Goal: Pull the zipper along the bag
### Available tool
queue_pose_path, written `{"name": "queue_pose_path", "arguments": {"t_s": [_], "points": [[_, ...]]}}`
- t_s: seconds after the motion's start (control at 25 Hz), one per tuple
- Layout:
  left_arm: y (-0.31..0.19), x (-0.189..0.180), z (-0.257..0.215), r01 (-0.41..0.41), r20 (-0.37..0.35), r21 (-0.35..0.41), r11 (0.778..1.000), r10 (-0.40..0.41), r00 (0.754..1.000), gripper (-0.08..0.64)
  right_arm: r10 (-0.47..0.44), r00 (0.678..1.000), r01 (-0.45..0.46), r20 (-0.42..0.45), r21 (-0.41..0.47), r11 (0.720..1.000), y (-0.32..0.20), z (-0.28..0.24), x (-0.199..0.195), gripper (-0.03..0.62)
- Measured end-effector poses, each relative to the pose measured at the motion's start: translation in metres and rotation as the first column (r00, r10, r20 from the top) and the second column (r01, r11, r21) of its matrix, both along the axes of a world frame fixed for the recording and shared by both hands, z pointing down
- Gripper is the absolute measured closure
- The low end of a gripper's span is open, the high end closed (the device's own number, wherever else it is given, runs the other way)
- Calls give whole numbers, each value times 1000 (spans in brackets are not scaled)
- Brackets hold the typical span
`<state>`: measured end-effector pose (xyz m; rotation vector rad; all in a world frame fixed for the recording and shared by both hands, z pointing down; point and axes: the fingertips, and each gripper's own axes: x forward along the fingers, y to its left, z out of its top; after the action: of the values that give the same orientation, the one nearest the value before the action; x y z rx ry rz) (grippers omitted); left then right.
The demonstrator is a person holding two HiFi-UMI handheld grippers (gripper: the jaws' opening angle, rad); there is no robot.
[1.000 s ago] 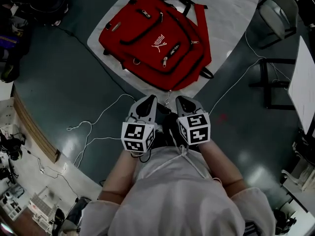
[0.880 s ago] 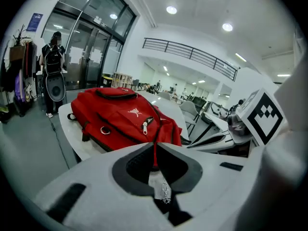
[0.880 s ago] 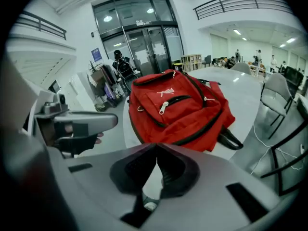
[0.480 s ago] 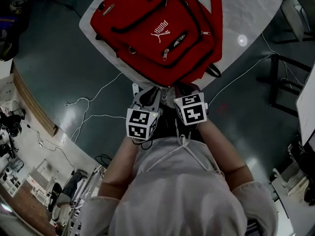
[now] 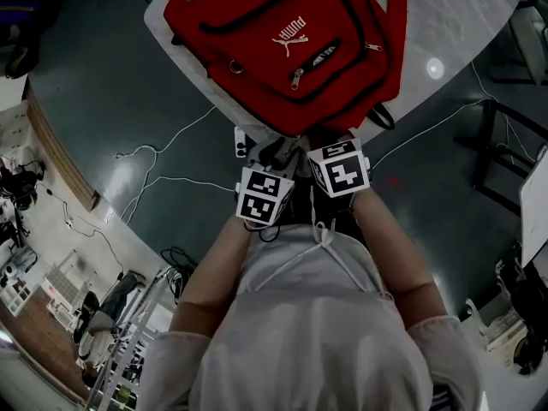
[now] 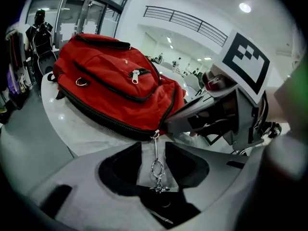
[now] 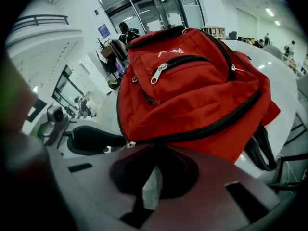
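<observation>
Only the left gripper view shows the zipper pull dangling loose between the left gripper's parted jaws. The right gripper pinches the bag's edge.

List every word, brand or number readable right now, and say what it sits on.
"PUMA", white, with a cat logo: on the red fabric backpack.
Small black label beside the backpack's front zipper: too small to read.
Blue wall sign: blurred.
Black-and-white marker cubes: patterns only, no text.

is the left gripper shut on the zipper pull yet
Open: jaws of the left gripper stand apart, the zipper pull hanging between them.
</observation>
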<state>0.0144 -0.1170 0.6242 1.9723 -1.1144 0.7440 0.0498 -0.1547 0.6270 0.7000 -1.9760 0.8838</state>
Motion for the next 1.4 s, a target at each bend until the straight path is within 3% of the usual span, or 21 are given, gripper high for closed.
{"name": "queue_pose_path", "arguments": {"t_s": [0.16, 0.36, 0.76, 0.92, 1.04, 1.28, 1.4], "points": [[2, 2, 7, 4, 80, 13, 1000, -5, 997, 424, 35, 999, -34, 17, -24, 999, 2, -1, -1, 565], [0, -5, 9, -20, 180, 52, 998, 10, 984, 479, 61, 998, -60, -12, 15, 998, 0, -2, -3, 565], [1, -2, 12, -177, 166, -17, 984, 177, 970, 516, 126, 991, -124, -48, 40, 991, 1, 0, 0, 565], [1, 0, 14, -232, 116, -53, 971, 237, 965, 535, 151, 988, -150, -41, 38, 988, -1, 2, -1, 565], [0, -1, 15, -250, 77, -77, 965, 255, 964, 537, 161, 986, -160, -48, 29, 987, -2, 4, 0, 565], [2, -22, 13, -275, 94, -59, 960, 280, 956, 537, 158, 985, -157, -75, 25, 987, -3, 4, 0, 565], [2, -32, 14, -267, 64, -67, 961, 271, 960, 537, 178, 981, -176, -81, 25, 984, -3, 5, 1, 565]]}}
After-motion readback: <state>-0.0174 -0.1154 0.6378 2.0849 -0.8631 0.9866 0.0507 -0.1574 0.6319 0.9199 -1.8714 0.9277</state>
